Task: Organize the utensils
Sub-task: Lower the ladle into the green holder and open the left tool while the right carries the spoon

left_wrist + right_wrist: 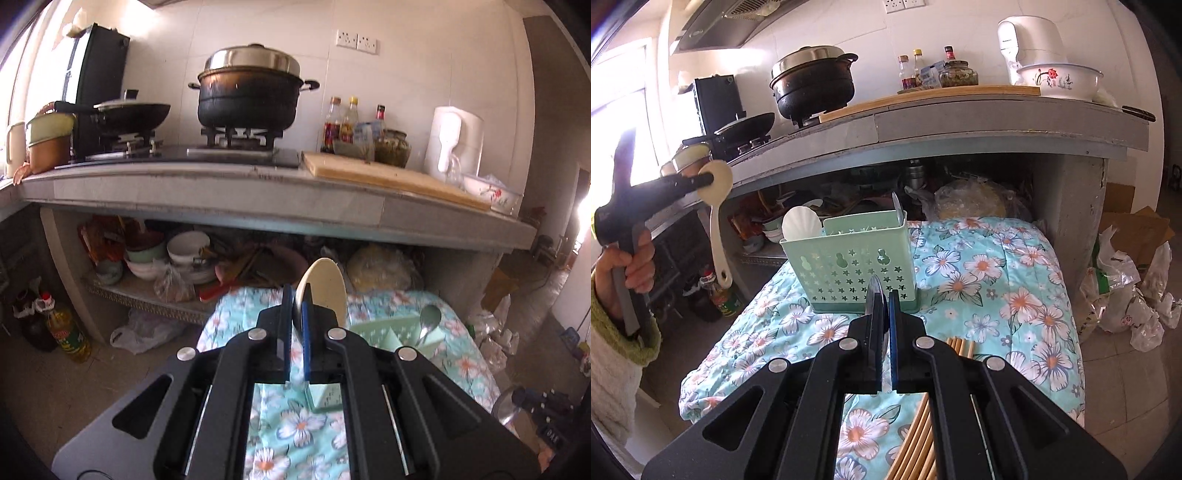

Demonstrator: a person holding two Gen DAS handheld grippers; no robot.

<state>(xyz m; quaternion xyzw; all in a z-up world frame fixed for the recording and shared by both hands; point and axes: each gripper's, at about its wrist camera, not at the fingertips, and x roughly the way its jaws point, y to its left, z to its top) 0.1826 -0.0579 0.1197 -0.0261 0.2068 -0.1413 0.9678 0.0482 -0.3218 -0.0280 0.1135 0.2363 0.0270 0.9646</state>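
The mint plastic caddy [849, 266], punched with stars and gourds, stands on a quilted floral cloth [997, 280], bamboo chopsticks [916, 439] at its 5 o'clock; behind, a grey counter carries a blackened pot [812, 88]. The left gripper [711, 180] pinches a cream rice paddle [718, 221] by its blade; the right gripper [884, 314] clamps a metal spoon [876, 295]

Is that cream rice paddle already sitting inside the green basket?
No, the cream rice paddle hangs in the air, pinched by the left gripper, well away from the green basket.
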